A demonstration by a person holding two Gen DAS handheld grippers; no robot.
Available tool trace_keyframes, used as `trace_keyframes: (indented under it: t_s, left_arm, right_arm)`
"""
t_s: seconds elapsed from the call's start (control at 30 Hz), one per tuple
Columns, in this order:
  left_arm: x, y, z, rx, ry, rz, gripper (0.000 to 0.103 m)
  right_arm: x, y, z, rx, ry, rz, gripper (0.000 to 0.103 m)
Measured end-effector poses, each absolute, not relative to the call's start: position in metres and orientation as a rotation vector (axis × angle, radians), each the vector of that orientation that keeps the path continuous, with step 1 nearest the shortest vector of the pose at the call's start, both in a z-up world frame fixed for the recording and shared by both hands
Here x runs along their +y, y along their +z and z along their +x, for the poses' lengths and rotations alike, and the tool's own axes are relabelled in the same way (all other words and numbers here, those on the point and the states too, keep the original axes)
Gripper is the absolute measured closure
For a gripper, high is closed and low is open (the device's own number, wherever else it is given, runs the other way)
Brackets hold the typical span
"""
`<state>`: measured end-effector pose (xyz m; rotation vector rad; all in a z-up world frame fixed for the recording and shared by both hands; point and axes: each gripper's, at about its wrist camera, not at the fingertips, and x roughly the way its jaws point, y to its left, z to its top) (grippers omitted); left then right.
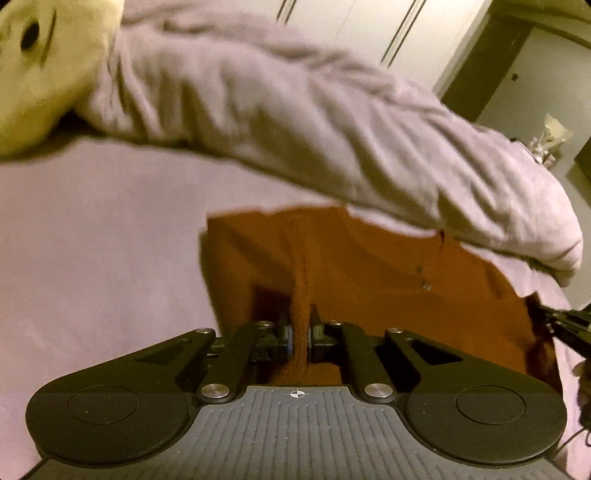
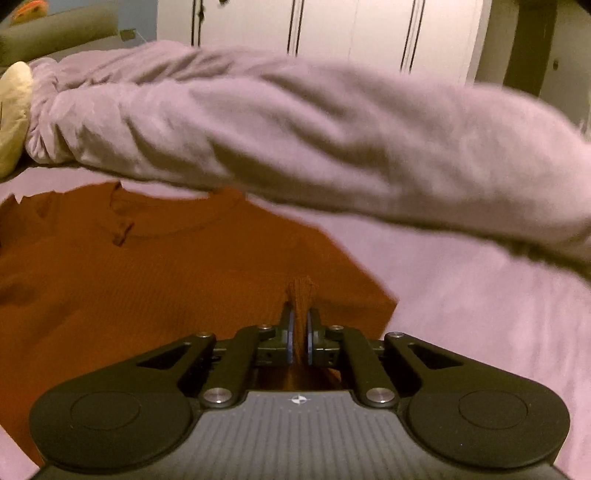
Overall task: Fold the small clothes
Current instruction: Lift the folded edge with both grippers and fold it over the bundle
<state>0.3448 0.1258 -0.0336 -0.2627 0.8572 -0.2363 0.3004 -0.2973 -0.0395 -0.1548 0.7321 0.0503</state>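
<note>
A small rust-orange ribbed top (image 1: 369,273) lies spread on a pale pink bedsheet (image 1: 92,240). My left gripper (image 1: 300,325) is shut on a pinched ridge of its fabric near the left edge of the garment. In the right wrist view the same orange top (image 2: 147,280) shows its neckline with a small notch toward the far left. There, my right gripper (image 2: 300,317) is shut on a fold of the cloth near the garment's right edge. The other gripper's black tip (image 1: 569,325) shows at the right of the left wrist view.
A rolled-up pale lilac duvet (image 1: 295,110) (image 2: 332,140) lies across the bed just beyond the top. A cream plush toy (image 1: 40,66) sits at the far left. White wardrobe doors (image 2: 351,33) stand behind the bed.
</note>
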Motion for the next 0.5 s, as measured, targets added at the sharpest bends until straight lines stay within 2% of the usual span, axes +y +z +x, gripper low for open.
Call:
trace_keyframes:
  t_s: [0.3, 0.5]
  left_arm:
    - [0.12, 0.018, 0.382, 0.684, -0.125, -0.232, 0.095]
    - [0.095, -0.009, 0.425, 0.675, -0.026, -0.16, 0.095]
  right_arm:
    - [-0.28, 0.016, 0.323, 0.523, -0.038, -0.268, 0.098]
    - [-0.268, 0.002, 0.368, 0.473, -0.147, -0.371, 0.098]
